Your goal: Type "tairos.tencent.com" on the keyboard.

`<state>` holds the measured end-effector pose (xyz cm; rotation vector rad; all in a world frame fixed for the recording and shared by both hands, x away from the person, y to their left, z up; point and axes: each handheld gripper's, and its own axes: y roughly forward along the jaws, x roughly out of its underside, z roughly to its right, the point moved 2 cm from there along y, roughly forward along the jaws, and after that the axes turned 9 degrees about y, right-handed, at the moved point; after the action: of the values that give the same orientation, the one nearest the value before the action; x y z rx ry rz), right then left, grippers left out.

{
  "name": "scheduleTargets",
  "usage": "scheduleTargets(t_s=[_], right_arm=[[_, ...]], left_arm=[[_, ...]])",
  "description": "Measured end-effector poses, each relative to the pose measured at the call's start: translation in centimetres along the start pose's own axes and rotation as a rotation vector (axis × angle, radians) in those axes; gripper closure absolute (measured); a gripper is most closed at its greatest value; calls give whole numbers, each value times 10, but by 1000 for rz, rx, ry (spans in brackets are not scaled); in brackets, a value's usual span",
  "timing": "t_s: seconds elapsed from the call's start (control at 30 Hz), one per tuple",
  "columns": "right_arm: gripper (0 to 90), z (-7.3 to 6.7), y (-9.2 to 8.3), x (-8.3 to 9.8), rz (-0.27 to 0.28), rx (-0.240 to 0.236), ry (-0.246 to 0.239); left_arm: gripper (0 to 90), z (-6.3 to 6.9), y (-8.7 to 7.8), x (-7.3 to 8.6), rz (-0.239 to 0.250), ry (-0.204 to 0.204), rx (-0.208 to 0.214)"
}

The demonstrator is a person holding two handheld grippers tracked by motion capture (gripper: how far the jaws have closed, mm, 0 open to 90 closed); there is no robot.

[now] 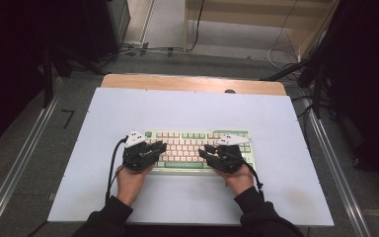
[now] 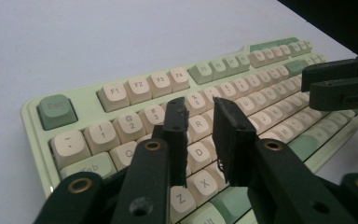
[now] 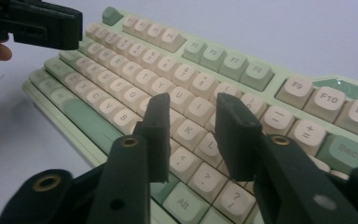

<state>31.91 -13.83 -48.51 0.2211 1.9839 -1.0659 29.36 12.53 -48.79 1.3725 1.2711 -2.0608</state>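
Under me spreads the white table top point(image 1: 286, 187), the biggest thing here, laid over a wooden desk point(image 1: 192, 82) whose far edge shows beyond it. On the near middle of that white surface lies the keyboard point(image 1: 187, 170), pale green in its case with cream keys and a few darker green ones, its long side running across in front of me. It is the nearest thing here to a tray, and what sits in its frame is only its own rows of keys. My left gripper point(image 1: 159, 147) hovers over the keyboard's left half; in the left gripper view point(image 2: 199, 116) my two black jaws stand a little apart above the letter keys around the D and X, with nothing between them and no pad pressing a key that I can see. My right gripper point(image 1: 205, 150) hangs over the right half; in the right gripper view point(image 3: 192, 109) its jaws are likewise parted, a moderate gap, above the keys near K and L, holding nothing. Both tips point inward toward each other, near but apart.
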Motion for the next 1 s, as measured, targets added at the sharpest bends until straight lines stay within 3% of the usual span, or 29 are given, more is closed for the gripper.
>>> scheduleTargets(t_s=[0.13,0.3,1.0], right_arm=[[483,8,-4,-1,1,10,30],[418,15,-9,-2,23,39,48],[310,30,-19,-2,38,87,81]], left_arm=[[652,-2,-1,0,-2,-2,-8],[576,-3,-1,0,-6,-4,-29],[347,-8,-7,1,-2,-18,-98]])
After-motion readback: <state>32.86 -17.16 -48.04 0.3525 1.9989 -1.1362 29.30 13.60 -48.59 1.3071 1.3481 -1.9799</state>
